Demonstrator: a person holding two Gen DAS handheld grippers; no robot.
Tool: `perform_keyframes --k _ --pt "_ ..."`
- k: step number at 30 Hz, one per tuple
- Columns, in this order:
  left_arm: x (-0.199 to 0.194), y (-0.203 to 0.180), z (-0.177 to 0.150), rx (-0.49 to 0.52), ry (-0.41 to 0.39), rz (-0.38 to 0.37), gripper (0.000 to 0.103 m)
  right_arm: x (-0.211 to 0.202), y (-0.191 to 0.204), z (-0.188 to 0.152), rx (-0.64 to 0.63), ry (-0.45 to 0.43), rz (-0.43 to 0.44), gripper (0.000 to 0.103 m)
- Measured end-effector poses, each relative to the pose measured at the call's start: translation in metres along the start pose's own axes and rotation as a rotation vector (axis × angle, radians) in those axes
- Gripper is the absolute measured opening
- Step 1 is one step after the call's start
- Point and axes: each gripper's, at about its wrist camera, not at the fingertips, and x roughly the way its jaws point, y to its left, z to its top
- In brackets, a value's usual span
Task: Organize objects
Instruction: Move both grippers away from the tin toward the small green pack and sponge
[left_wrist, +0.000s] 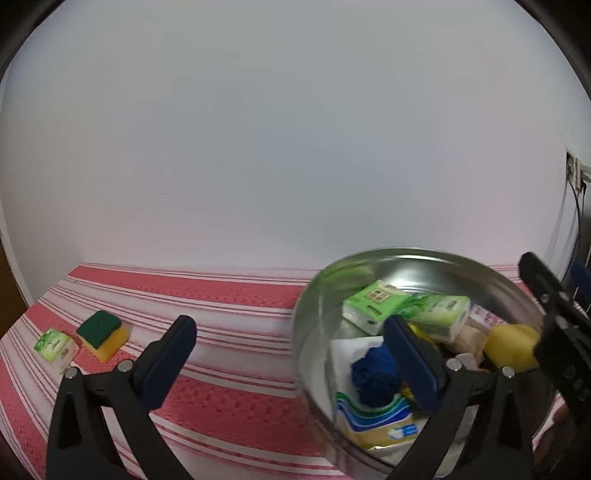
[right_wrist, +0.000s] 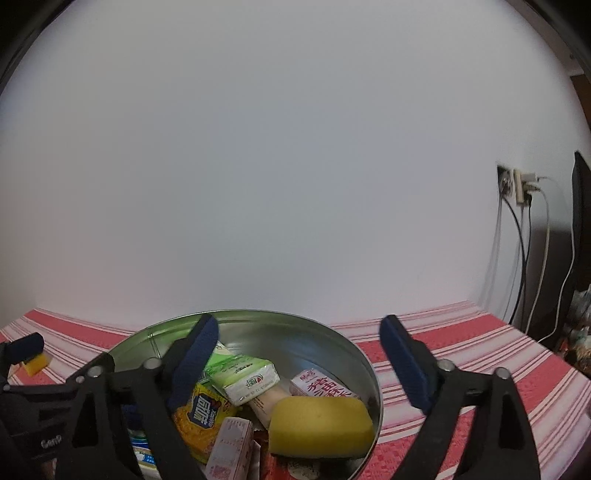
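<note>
A round metal tin (left_wrist: 314, 325) (right_wrist: 332, 339) sits on the red-and-white striped cloth (left_wrist: 229, 295) and holds several items: green tissue packs (left_wrist: 373, 304) (right_wrist: 243, 376), a yellow sponge (right_wrist: 321, 424) (left_wrist: 511, 347), a blue cloth (left_wrist: 375, 376) and snack packets (right_wrist: 201, 413). My left gripper (left_wrist: 291, 332) is open and empty, its right finger over the tin. My right gripper (right_wrist: 299, 332) is open and empty above the tin's rim. A green-and-yellow sponge (left_wrist: 103, 334) and a small green tissue pack (left_wrist: 55, 349) lie on the cloth at the far left.
A white wall runs behind the table. A wall socket with plugs and hanging cables (right_wrist: 517, 188) is at the right. The table's right edge (right_wrist: 546, 350) is near the cables. Dark objects stand beyond it.
</note>
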Motion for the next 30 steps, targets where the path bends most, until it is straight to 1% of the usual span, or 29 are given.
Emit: perform_keyframes --k 3,5,8,12,16,19,23,27,30 --pt "0.001 0.000 -0.002 0.029 -0.016 0.027 0.102 -0.007 0.004 -0.001 0.003 0.004 0.015 0.092" --pt "0.002 0.001 -0.003 0.032 -0.019 0.038 0.102 -0.012 0.006 -0.002 0.006 0.006 0.014 0.092" --pt "0.006 0.001 -0.004 0.024 -0.004 0.025 0.102 -0.022 0.007 -0.001 0.012 -0.002 0.008 0.092" --pt "0.004 0.002 -0.004 0.026 -0.023 0.016 0.102 -0.030 0.002 -0.004 0.042 -0.016 -0.002 0.092" --pt "-0.001 0.001 -0.004 0.035 -0.038 0.001 0.102 -0.039 0.001 -0.006 0.074 -0.058 -0.012 0.092" --pt "-0.002 0.002 -0.004 0.032 -0.042 0.000 0.102 -0.045 0.001 -0.007 0.092 -0.080 -0.003 0.092" --pt "-0.004 0.005 -0.005 0.018 -0.047 0.001 0.102 -0.052 0.004 -0.003 0.090 -0.081 0.007 0.092" --pt "-0.007 0.011 -0.007 0.002 -0.055 0.001 0.102 -0.051 0.004 -0.006 0.092 -0.078 0.012 0.092" --pt "-0.009 0.016 -0.007 0.001 -0.058 0.003 0.102 -0.054 0.005 -0.008 0.090 -0.091 0.000 0.092"
